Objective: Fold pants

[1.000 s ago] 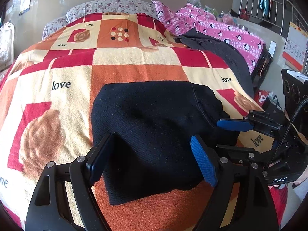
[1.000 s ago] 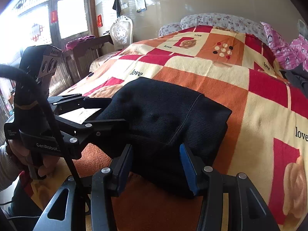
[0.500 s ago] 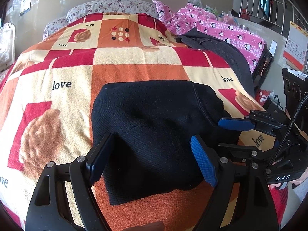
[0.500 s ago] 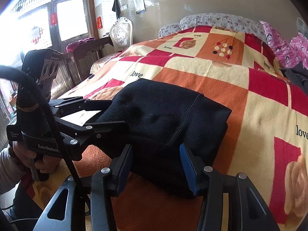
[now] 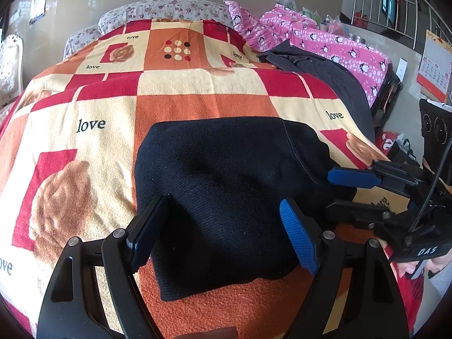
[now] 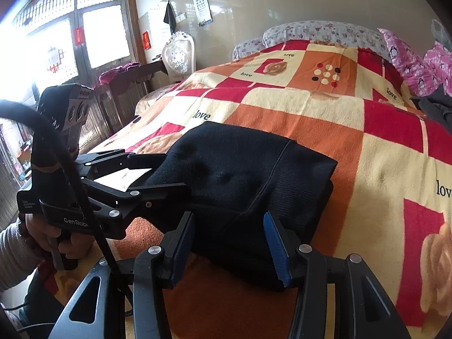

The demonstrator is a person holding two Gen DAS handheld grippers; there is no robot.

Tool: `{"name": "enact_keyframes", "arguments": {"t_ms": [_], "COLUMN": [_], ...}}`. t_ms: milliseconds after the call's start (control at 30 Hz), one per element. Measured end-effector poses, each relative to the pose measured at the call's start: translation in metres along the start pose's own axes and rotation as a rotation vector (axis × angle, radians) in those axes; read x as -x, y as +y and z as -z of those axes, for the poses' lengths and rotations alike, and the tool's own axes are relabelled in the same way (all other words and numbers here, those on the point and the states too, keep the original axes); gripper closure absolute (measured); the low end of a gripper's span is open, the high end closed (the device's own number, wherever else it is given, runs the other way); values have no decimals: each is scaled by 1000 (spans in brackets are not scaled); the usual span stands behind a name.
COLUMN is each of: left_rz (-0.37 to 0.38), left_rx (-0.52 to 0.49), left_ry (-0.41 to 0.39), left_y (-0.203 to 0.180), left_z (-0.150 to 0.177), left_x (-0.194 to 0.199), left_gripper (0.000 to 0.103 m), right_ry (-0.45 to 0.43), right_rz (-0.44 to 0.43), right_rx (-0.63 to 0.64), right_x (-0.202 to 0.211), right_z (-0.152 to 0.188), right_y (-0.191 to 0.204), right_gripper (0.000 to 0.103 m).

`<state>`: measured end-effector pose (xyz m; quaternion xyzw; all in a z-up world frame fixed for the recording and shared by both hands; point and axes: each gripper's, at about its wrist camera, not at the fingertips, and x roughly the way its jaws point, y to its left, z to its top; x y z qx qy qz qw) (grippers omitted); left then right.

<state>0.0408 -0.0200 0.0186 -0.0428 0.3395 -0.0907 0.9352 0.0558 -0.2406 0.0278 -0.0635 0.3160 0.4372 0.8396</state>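
Folded pants (image 5: 231, 197) lie as a dark, thick bundle on the patchwork blanket (image 5: 197, 90) near the bed's near edge, with the word "love" printed on the blanket beyond the bundle's far left corner. The left gripper (image 5: 223, 231) hovers over the near part of the bundle with its jaws apart and nothing clamped; its blue pad (image 5: 296, 237) stands clear above the cloth. The right gripper (image 6: 228, 240) sits at the near right corner of the bundle, jaws likewise parted, the cloth seen between them, though whether the pads touch it cannot be told from either view. A hand (image 6: 56, 240) holds the left tool's handle to the left of the bundle. The task appears close to done, so the main risks concern undoing it. If either gripper closes on only the top layer of the bundle and lifts, the upper fold may peel back and open. A sideways drag from the right gripper could skew the stacked layers, leaving the near edge uneven. Pushing the bundle toward its near side could slide it off the blanket's edge, since it lies close to that edge. A dark garment (image 5: 325, 70) lies well beyond the bundle's far right corner and poses no hazard.
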Motion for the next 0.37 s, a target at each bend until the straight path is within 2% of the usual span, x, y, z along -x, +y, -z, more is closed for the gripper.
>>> {"name": "enact_keyframes", "arguments": {"t_ms": [133,233,367], "left_rz": [7,-18,-1], "left_rx": [4,-34,-84], "left_ry": [-6,-35,-38], "left_y": [2,-3,-15], "left_z": [-1,1,8], "left_x": [2,12,26], "left_gripper": [21,21,21], "right_ry": [-78,-71,-69], "right_rz": [-17,-6,-6], "right_rx": [-69,-76,-57], "right_x": [14,11,11], "right_z": [2,0,-1], "right_y": [-12,-12,-10], "right_gripper": [56,56,56]}}
